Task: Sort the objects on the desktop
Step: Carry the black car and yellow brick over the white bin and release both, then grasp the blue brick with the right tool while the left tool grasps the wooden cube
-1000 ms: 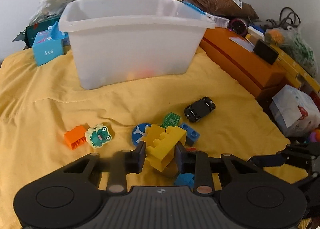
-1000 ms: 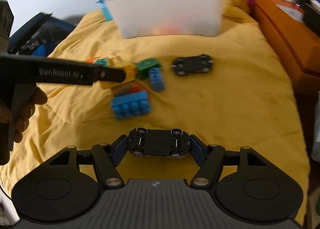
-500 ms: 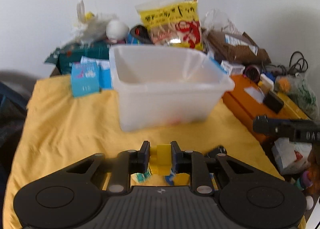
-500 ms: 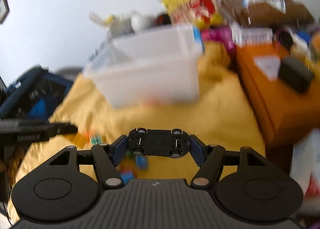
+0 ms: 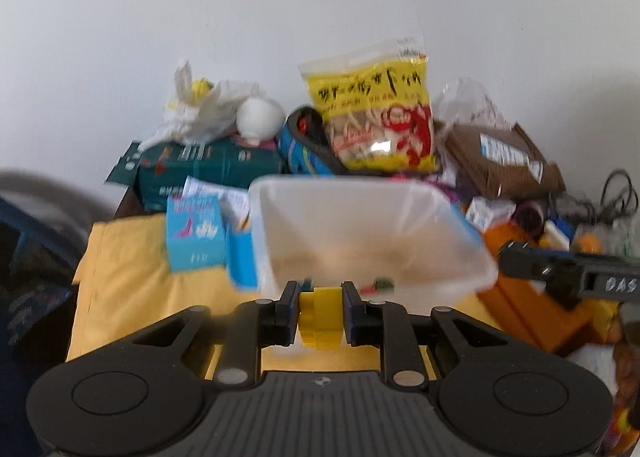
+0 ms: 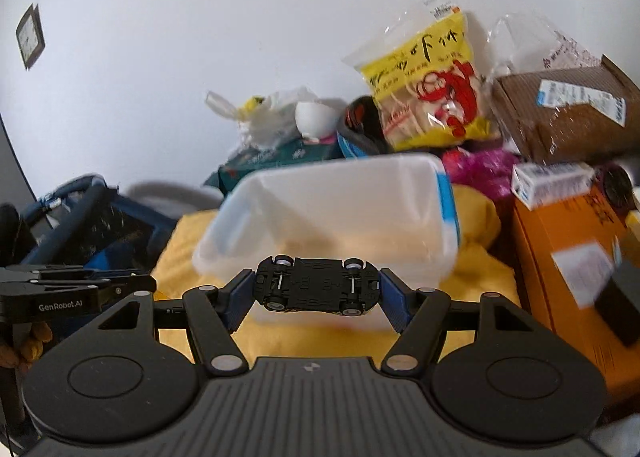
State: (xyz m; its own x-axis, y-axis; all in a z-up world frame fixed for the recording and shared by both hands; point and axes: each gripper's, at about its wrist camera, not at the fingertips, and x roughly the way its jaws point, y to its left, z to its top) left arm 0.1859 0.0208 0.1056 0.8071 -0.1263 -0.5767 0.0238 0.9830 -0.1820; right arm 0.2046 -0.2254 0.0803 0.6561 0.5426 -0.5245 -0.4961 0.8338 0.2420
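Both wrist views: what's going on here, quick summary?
A person is sorting toys with a handheld gripper in each hand. The left gripper is shut on a yellow building block; the right gripper is shut on a black toy car, held by its ends, underside toward the camera. Both hang in front of the translucent plastic bin on the yellow cloth, level with its near rim. Nothing released yet. A few small pieces show inside the bin, too blurred to identify.

Both grippers now hang higher, level with the white bin (image 5: 372, 241), no longer down at the yellow cloth (image 5: 128, 281); the left gripper (image 5: 321, 311) lifts the yellow brick (image 5: 321, 315), the right gripper (image 6: 317, 291) lifts the toy car (image 6: 316, 289)
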